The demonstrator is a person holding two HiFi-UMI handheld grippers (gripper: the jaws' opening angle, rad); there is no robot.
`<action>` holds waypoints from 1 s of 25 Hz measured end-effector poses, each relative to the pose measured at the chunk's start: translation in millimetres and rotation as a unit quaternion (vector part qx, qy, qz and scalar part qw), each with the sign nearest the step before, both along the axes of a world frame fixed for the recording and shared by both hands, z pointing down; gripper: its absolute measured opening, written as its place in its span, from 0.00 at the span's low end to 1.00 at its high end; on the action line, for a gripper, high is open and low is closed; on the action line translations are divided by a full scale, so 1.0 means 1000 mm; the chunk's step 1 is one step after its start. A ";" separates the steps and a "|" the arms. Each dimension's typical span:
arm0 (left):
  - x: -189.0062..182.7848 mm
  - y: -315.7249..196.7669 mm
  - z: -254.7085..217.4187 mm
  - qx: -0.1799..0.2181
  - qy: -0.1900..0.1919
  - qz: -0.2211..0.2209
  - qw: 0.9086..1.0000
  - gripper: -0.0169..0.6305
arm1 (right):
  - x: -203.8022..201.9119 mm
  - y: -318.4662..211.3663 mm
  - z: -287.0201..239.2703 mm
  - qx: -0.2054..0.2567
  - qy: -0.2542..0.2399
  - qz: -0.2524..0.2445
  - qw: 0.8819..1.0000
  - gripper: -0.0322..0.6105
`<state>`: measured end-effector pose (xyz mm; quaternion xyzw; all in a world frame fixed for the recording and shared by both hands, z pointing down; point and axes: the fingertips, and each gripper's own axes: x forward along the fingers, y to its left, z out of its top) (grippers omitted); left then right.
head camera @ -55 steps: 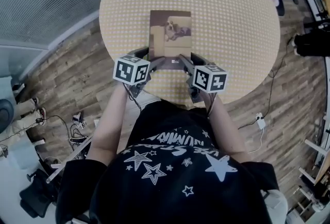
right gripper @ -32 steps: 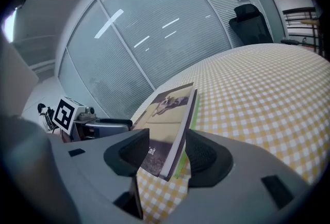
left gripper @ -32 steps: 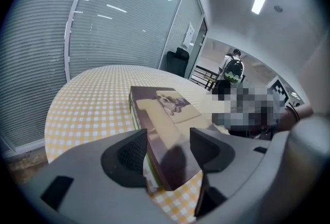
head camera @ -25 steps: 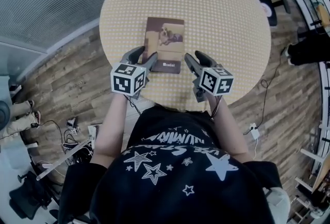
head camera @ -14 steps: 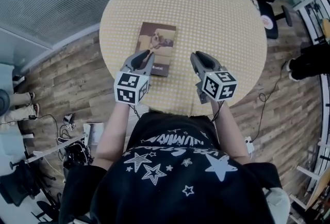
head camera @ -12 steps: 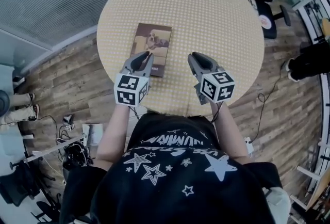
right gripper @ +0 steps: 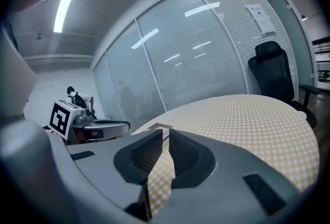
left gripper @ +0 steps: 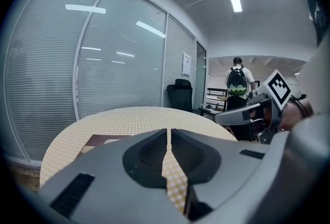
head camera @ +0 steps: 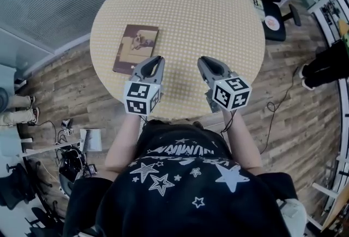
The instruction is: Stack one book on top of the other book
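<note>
The book (head camera: 136, 48) lies flat on the left side of the round table (head camera: 218, 6). Your left gripper (head camera: 156, 60) is near the book's right edge. Its jaws have just been closing and are pinched together on nothing. Your right gripper (head camera: 205, 60) has done the same, over the table's middle.

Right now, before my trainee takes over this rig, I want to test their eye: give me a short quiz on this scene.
1. In the head view, the book lies on which part of the table? A left, B centre, C right.
2. True or false: the left gripper touches the book.
3. Fill in: between the right gripper's jaws is ____.
Key: 1 A. 2 false. 3 nothing; both grippers' jaws have just been closing, empty.
</note>
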<state>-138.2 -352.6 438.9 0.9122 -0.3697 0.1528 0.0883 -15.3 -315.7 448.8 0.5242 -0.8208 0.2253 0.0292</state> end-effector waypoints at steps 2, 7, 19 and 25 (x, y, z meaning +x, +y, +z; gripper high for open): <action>0.014 0.012 -0.002 0.004 0.000 -0.006 1.000 0.07 | 0.014 0.012 0.000 0.003 -0.006 -0.004 1.000 0.13; 0.051 0.044 0.000 0.002 0.002 -0.023 1.000 0.05 | 0.047 0.043 -0.001 0.011 -0.011 -0.026 1.000 0.13; 0.102 0.107 0.002 -0.011 -0.015 -0.062 0.998 0.04 | 0.101 0.079 0.014 -0.005 -0.039 -0.082 0.996 0.13; 0.092 0.109 0.006 -0.019 -0.018 -0.077 0.997 0.04 | 0.093 0.070 0.015 -0.002 -0.048 -0.092 0.995 0.13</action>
